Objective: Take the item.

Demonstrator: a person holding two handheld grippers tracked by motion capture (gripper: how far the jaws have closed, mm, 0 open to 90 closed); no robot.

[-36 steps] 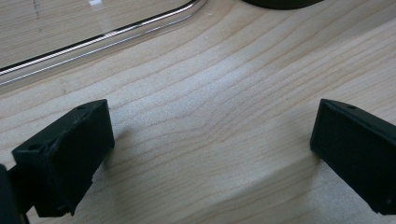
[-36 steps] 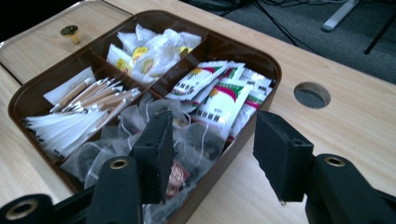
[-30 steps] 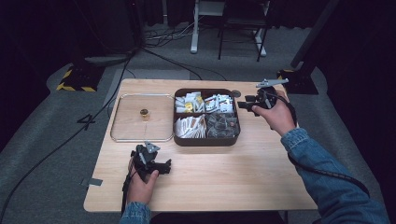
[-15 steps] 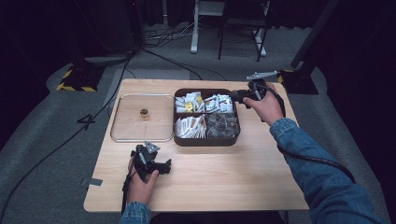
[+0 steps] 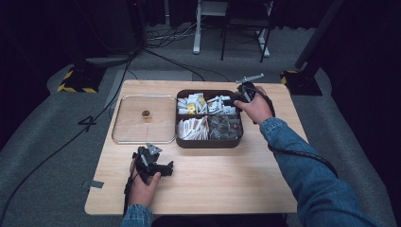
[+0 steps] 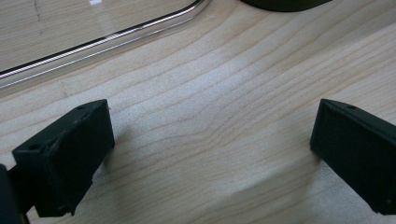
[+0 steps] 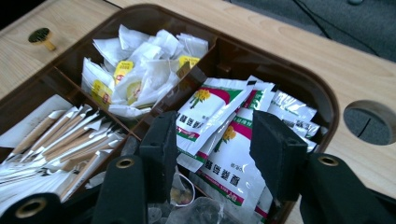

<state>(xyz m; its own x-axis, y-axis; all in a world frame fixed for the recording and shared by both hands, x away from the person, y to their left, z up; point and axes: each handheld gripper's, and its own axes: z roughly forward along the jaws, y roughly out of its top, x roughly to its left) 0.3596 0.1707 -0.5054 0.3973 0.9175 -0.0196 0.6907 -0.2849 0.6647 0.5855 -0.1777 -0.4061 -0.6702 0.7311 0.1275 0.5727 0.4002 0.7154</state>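
A fixed overhead camera looks forward and down across the whole counter (image 5: 213, 184). Each claw-mounted camera peers close along its own jaws; the right one shares the compartment box (image 7: 322, 100) with it

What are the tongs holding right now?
Nothing. The right tongs hover open over the red-and-white packets in the box. The left tongs are open over bare table.

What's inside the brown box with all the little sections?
The brown box holds white sachets with yellow labels, red-and-green packets, paper-wrapped sticks and clear bags. Whatever lies underneath the piles is covered.
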